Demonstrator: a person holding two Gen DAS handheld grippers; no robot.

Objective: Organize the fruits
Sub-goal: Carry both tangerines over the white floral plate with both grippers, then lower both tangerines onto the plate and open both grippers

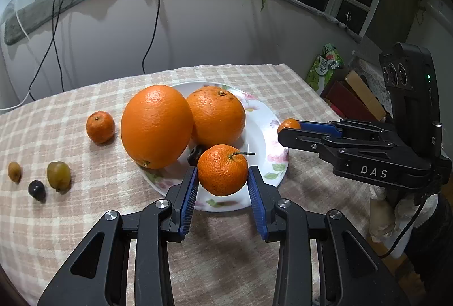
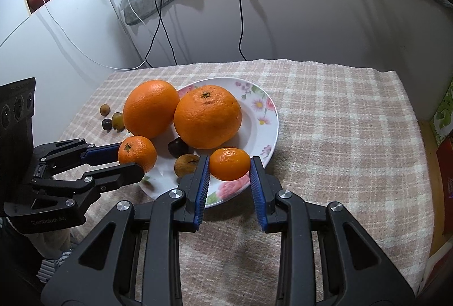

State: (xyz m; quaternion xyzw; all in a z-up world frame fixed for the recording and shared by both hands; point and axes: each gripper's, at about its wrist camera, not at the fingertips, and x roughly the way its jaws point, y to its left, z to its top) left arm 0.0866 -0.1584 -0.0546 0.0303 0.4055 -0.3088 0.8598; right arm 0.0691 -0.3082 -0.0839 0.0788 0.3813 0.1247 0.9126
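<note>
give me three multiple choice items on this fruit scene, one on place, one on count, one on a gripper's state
1. Where do the two big oranges sit?
A. on the plate
B. on the windowsill
C. on the floor

2. How many small fruits lie loose on the cloth left of the plate in the left wrist view?
A. one
B. four
C. seven

3. What is the right gripper doing?
A. hanging open and empty
B. shut on a mandarin
C. shut on a cable

Key:
1 A: both rest on the flowered plate.
2 B: a small mandarin, a green grape, a dark grape and a brownish fruit lie there.
3 B: the right gripper clamps a smooth mandarin between its blue pads above the plate's edge.
</note>
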